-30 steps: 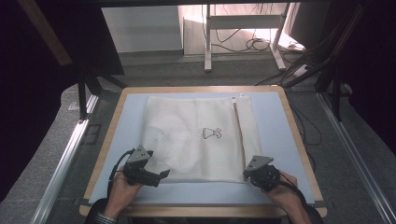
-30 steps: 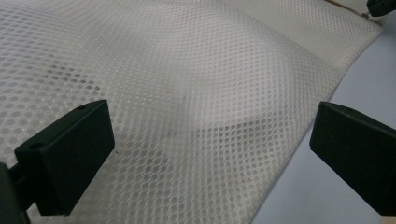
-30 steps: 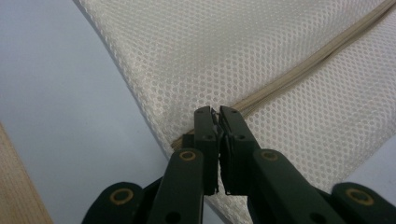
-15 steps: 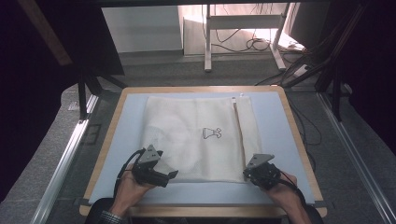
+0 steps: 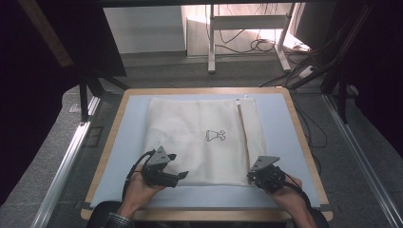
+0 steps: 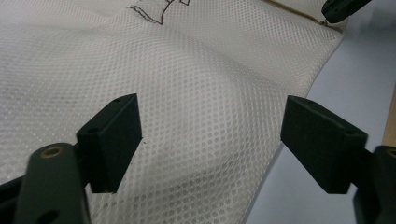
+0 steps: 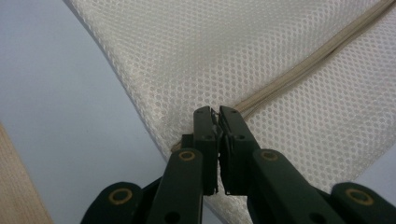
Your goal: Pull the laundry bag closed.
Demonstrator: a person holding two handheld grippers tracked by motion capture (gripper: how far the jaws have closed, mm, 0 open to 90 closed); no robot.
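Partly hidden, right tongs [image 7: 218,112] pinch the mesh bag [image 5: 199,137]; left tongs [image 6: 210,140] gape, closing, ungripping.

place: lab / test bay | signs: framed table [image 5: 304,142], blue mat [image 5: 278,118], floor rails [image 5: 62,175], loose cables [image 5: 256,45], metal stand [image 5: 211,38], dark surrounds

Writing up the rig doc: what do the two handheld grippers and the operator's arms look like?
Both the left gripper and right gripper are black, each topped by a grey three-cornered plate and trailing a black cable. Jaws are blocky black, on arms with brass-coloured pivot rivets. A dark patterned sleeve cuff shows at the left wrist.
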